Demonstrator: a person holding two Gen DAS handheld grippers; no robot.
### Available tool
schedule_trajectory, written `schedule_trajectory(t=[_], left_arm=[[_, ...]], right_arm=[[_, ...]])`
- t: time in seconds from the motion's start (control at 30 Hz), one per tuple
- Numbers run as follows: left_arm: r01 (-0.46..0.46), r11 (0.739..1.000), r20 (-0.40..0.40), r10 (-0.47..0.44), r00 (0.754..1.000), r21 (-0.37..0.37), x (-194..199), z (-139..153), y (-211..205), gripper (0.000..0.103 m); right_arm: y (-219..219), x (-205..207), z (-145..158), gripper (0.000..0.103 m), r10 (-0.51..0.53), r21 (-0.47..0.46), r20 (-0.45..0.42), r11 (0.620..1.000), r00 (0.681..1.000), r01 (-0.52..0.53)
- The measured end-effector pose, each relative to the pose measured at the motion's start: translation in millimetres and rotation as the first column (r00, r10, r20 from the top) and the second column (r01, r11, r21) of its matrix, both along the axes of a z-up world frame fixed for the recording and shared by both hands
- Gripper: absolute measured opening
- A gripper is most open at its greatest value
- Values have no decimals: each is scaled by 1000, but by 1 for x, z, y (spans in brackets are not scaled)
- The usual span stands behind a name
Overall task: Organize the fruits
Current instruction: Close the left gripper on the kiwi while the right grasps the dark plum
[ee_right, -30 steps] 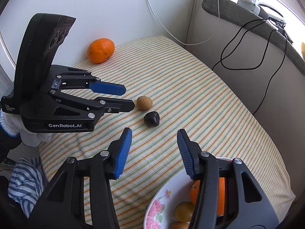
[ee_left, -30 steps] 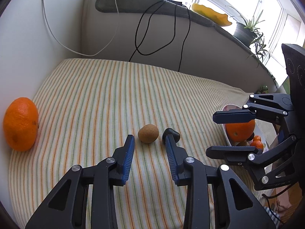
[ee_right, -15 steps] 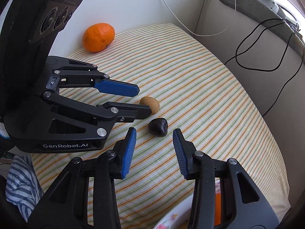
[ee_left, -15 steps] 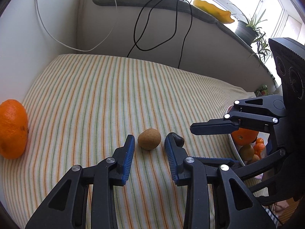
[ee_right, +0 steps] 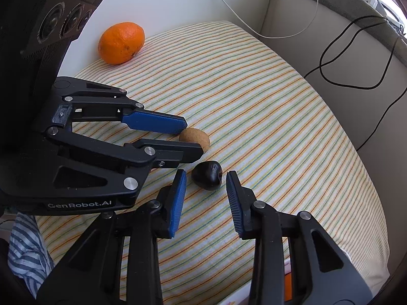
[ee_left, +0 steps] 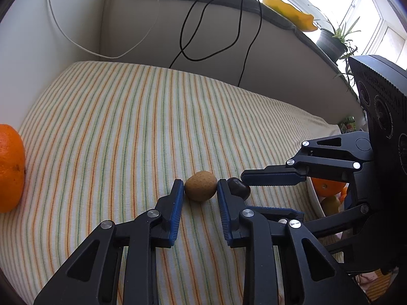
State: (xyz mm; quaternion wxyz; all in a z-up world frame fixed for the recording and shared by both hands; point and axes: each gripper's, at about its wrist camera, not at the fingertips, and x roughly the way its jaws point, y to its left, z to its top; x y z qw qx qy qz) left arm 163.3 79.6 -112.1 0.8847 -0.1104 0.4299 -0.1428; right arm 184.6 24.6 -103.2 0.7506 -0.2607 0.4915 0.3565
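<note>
The left gripper (ee_left: 199,190) has just been closing, and its blue pads now sit against both flanks of the kiwi (ee_left: 200,186), which lies on the striped cloth (ee_left: 127,127) between the fingertips. The hold is at the very tips, so it looks shallow. The kiwi is probably light and fairly firm, with a rough skin that should not slide much — but it bruises, so a gentle squeeze across its widest part suits it best.

The right gripper (ee_right: 206,181) has also just been closing. Its jaws stand narrow around the dark plum (ee_right: 207,175), with a gap visible on each side, so nothing is pressed yet. The plum lies just ahead of the fingertips rather than deep between them. Its skin looks smooth and glossy, so it may slip; taking it at mid-height across the round body seems safest, and softly, since ripe fruit dents.

A large orange (ee_right: 121,42) rests well beyond both sets of jaws, near the wall.

Behind the right gripper, a bowl (ee_left: 314,195) holds an orange and some smaller yellow and orange fruit — most of it is hidden by the black frame.
</note>
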Motion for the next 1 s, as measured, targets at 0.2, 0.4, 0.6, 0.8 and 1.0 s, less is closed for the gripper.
schedule_trajectory(t=[0.2,0.4,0.6,0.8,1.0], left_arm=[[0,1000,6,0,1000,9,0,0,0,25],[-10,1000,13,9,1000,12,-3,0,1,25],[-29,1000,28,29,999,10,-11,5,6,25],[-43,999,54,42,998,9,-22,16,8,25],[-44,999,84,44,995,7,-35,28,3,25]], right_arm=[[2,2,-4,27,0,-3,1,1000,1000,0],[0,1,-5,25,-3,-2,3,1000,1000,3],[-4,-3,-1,25,-11,11,11,1000,1000,11],[-10,-12,9,25,-16,35,20,999,1000,15],[-20,-25,26,25,-23,76,35,997,999,20]])
